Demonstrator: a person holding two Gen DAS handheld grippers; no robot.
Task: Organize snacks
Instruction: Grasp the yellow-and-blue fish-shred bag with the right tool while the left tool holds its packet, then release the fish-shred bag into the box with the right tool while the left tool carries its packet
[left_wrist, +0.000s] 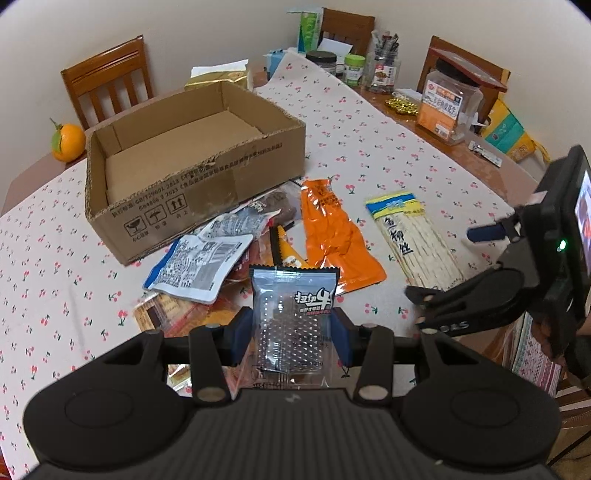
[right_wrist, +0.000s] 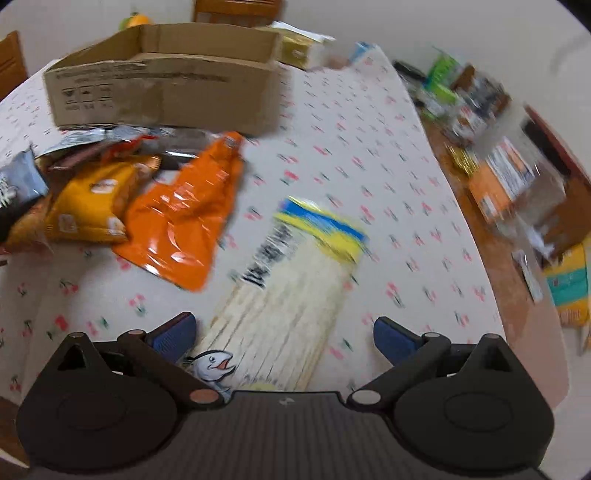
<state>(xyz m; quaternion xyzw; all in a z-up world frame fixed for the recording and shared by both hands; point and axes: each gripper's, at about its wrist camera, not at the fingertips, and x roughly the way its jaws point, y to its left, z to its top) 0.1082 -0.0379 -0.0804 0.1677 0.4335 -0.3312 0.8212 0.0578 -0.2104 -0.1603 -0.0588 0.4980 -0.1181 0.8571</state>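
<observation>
Two views. Left wrist: my left hand-held gripper (left_wrist: 293, 332) is clamped narrow on a clear silver snack packet (left_wrist: 293, 314), lifted above the counter (left_wrist: 55, 236); the cardboard box (left_wrist: 192, 147) ahead sits empty. Right wrist: my right hand-held gripper (right_wrist: 284, 338) stands wide, holding nothing, over the fish-strip packet (right_wrist: 288, 295) lying on the counter.

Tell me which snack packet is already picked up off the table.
The small grey-and-clear packet, clamped in the left gripper. Every other packet, like the orange pouch, lies on the tablecloth.
</observation>
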